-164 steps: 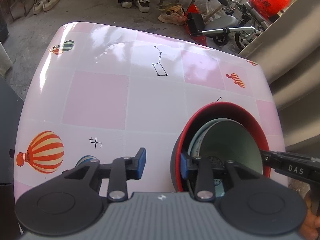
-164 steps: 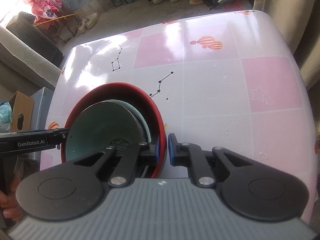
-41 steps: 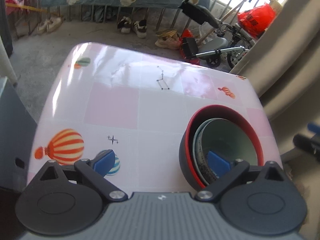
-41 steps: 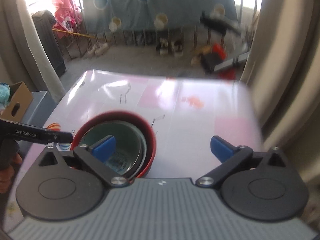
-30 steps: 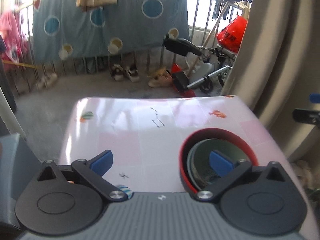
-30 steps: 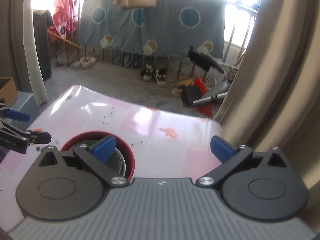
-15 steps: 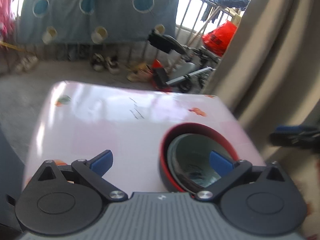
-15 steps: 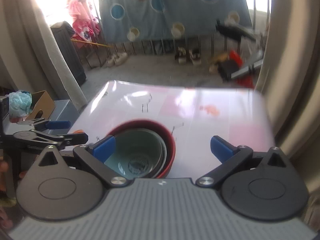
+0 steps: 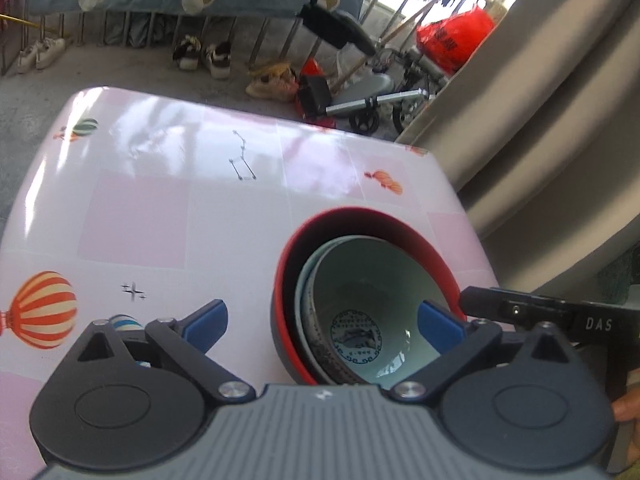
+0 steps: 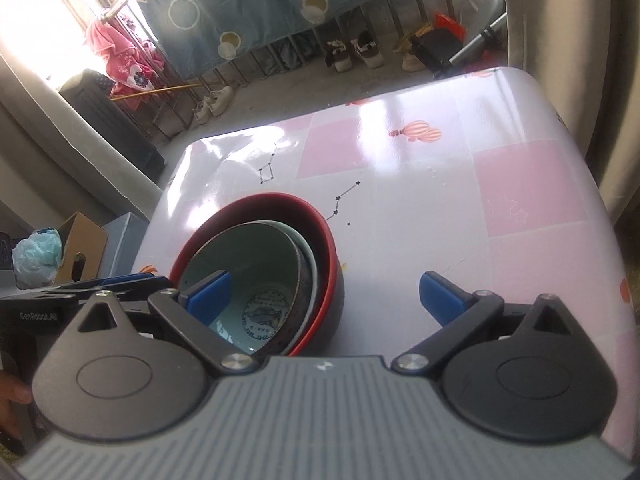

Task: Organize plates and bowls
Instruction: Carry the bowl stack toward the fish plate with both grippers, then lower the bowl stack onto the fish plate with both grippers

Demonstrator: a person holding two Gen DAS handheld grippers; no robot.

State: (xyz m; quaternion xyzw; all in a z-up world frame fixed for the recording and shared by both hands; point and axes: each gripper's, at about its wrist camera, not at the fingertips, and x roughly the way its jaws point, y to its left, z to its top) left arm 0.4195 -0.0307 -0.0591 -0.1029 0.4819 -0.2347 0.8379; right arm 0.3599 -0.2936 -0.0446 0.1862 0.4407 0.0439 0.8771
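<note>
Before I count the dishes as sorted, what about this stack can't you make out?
- How many dishes are nested: left wrist view shows only rims inside the red bowl; the celadon bowl covers the rest.
- Near side of the stack: hidden by the right claw body in the right wrist view.
- The printed seal: too small to read.

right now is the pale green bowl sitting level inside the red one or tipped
Tipped: the pale green bowl leans inside the red bowl, its rim off-centre.

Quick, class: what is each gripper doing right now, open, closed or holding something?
Left gripper: open, holding nothing.
Right gripper: open, holding nothing.
</note>
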